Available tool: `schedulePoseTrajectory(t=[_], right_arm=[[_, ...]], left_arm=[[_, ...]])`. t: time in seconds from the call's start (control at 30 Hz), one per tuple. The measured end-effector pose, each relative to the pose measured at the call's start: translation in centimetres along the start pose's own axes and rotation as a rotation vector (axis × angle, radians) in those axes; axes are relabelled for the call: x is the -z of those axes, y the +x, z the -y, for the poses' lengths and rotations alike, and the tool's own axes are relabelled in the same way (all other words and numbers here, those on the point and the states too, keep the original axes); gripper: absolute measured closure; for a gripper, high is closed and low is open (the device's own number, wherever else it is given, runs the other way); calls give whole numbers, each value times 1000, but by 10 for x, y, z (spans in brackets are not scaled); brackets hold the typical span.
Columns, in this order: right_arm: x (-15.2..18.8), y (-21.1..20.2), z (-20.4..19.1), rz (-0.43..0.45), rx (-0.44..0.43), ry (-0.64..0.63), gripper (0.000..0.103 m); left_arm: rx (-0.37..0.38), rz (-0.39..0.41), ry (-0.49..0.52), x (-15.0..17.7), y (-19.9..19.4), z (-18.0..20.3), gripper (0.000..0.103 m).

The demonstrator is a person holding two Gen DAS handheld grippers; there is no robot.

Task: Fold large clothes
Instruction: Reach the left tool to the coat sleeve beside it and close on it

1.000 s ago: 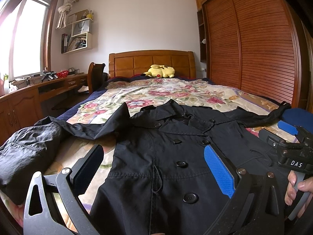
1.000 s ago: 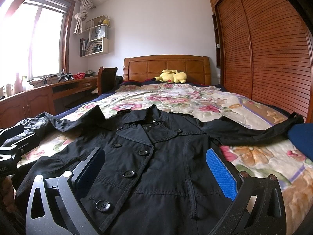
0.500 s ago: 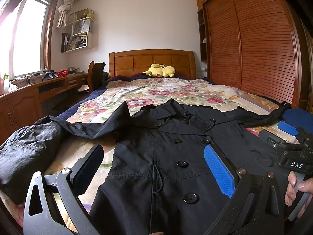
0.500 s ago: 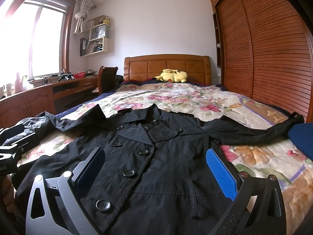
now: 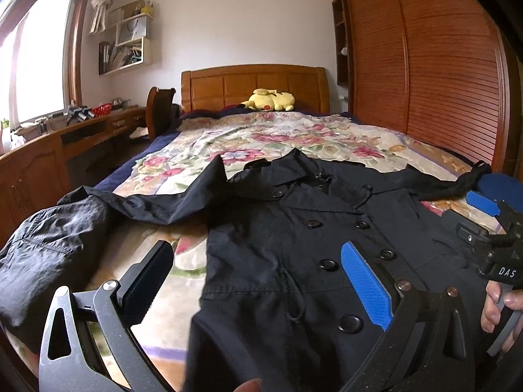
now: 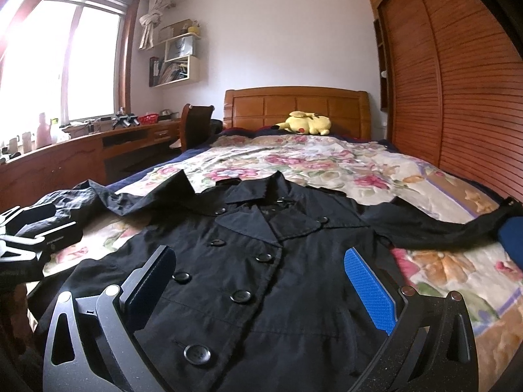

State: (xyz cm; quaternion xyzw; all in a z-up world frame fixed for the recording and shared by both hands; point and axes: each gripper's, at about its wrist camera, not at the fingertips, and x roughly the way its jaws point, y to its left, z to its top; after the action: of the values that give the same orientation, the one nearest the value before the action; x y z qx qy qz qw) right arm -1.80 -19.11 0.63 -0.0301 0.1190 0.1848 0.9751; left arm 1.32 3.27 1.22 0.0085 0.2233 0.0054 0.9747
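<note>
A: Coat (image 5: 294, 245) first. Where does it lie?

B: A black double-breasted coat, front up and buttoned, flat on the floral bedspread (image 6: 327, 163) at the foot end of the bed. Its collar points toward the headboard (image 6: 295, 107), and its long axis runs straight away from both tools.

A: The sleeves?

B: Spread out to either side. The left sleeve (image 5: 59, 248) ends in a rumpled heap at the bed's edge, just ahead and to the outside of the left gripper (image 5: 258, 281). The right sleeve (image 6: 434, 225) stretches flat across the cover toward the wardrobe (image 6: 457, 81) side.

A: And the grippers?

B: The left gripper hangs over the coat's left edge, jaws spread wide with nothing between them. The right gripper (image 6: 261, 281) sits over the button placket, also gaping and empty.

A: So which takes which?

B: I'd judge each takes its own side, as each sleeve lies outward of the nearer tool and must come in across the chest.

A: Any containers?

B: Only a small red basket (image 6: 148, 118) on the desk, contents too small to tell.
</note>
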Motion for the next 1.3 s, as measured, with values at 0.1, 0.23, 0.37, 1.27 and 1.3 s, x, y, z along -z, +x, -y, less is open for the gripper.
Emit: schedulePoseTrajectory(t=[0.1, 0.23, 0.37, 1.27, 1.3], right_arm=[[-2, 4, -2, -5, -13, -9, 0], [-5, 10, -4, -11, -32, -14, 0], [-10, 17, -8, -15, -55, -18, 0], [-50, 96, -27, -110, -149, -83, 0], [-50, 100, -26, -119, -155, -79, 0]], left_arm=[[-2, -24, -12, -3, 5, -14, 0], [-16, -44, -1, -5, 9, -30, 0], [-45, -66, 7, -7, 18, -50, 0], [-129, -316, -193, -40, 162, -166, 19], [-137, -327, -207, -41, 168, -169, 19]])
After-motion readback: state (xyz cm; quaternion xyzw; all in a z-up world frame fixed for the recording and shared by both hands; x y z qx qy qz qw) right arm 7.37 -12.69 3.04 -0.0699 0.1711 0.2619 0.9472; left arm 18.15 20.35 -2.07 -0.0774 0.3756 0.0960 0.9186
